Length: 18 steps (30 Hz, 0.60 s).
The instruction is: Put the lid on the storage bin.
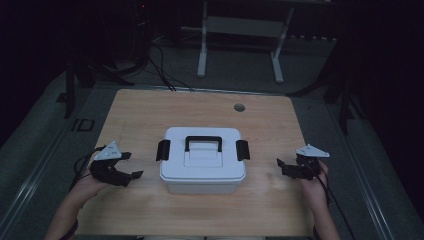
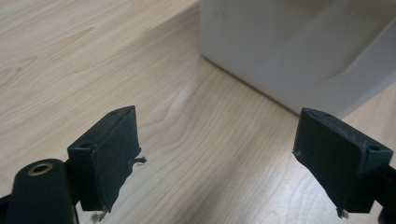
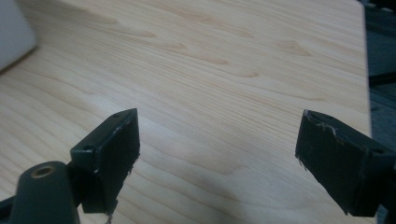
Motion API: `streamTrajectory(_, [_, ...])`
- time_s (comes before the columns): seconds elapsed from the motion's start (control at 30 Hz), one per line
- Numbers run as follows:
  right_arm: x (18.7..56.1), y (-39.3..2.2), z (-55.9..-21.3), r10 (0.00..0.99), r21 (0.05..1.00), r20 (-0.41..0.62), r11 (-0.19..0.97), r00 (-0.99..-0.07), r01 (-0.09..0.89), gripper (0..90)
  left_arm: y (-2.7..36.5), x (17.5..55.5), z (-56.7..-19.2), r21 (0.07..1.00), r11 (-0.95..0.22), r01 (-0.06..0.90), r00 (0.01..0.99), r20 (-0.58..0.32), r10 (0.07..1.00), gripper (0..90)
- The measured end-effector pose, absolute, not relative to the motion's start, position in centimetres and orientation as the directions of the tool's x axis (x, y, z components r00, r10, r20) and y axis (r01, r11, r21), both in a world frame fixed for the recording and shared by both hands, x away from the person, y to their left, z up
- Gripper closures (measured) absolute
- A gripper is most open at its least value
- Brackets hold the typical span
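Observation:
A white plastic box (image 1: 202,160) with a black carry handle (image 1: 203,142) and two black side latches sits shut in the middle of the wooden table (image 1: 150,110). My left gripper (image 1: 131,166) hovers low to the box's left, open and empty, jaws pointing toward it. In the left gripper view the box's wall (image 2: 289,51) rises just beyond the open gripper (image 2: 219,154). My right gripper (image 1: 281,166) is held to the box's right, open, with bare tabletop between its jaws (image 3: 219,154). A white corner of the box (image 3: 14,32) shows at the upper left there.
A round grommet hole (image 1: 239,107) lies near the table's far edge. Beyond the table stands a white desk frame (image 1: 240,40) on a dark floor with cables. The table's right edge (image 3: 366,70) runs close to my right gripper.

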State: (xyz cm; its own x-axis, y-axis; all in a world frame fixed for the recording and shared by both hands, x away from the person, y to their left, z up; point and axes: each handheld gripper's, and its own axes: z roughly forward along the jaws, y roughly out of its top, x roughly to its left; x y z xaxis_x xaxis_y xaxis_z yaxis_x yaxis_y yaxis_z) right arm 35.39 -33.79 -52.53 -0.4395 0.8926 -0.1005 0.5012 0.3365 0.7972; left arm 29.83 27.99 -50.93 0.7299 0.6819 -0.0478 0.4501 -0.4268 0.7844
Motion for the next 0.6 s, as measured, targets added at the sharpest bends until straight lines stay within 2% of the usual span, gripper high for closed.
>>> streamTrajectory(0.6, [33.3, -34.1, -53.9, 0.941, 0.843, -0.071, 0.234, -0.332, 0.483, 13.0, 28.2, 27.7, -54.6, 0.831, -0.318, 0.457, 0.592, -0.018, 0.806, 14.2])
